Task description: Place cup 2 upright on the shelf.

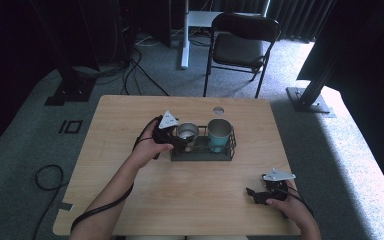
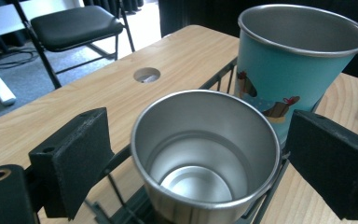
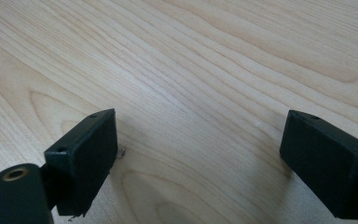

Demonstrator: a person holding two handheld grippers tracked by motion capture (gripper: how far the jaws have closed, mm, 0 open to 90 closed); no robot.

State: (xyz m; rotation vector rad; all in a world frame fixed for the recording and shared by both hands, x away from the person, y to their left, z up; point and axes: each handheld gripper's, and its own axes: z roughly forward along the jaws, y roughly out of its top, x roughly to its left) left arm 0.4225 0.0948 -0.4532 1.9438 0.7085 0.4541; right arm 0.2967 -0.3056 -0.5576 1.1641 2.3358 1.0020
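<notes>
A black wire rack [image 1: 202, 155] stands mid-table and holds two cups. On its left stands a bare steel cup [image 1: 187, 131], on its right a teal cup [image 1: 219, 135] with small printed pictures. My left gripper [image 1: 180, 136] is open at the rack's left end. In the left gripper view its pads [image 2: 74, 163] flank the steel cup [image 2: 200, 186] with narrow gaps either side, and the teal cup [image 2: 289, 70] stands just behind. My right gripper [image 1: 254, 194] is low over the table's front right. In the right gripper view it [image 3: 200, 158] is open over bare wood.
The wooden table [image 1: 130, 125] has a round cable hole [image 1: 218, 110] behind the rack. A black folding chair [image 1: 240, 45] stands on the grey carpet beyond the far edge, next to a white desk leg [image 1: 184, 35]. Cables [image 1: 47, 177] lie on the floor at the left.
</notes>
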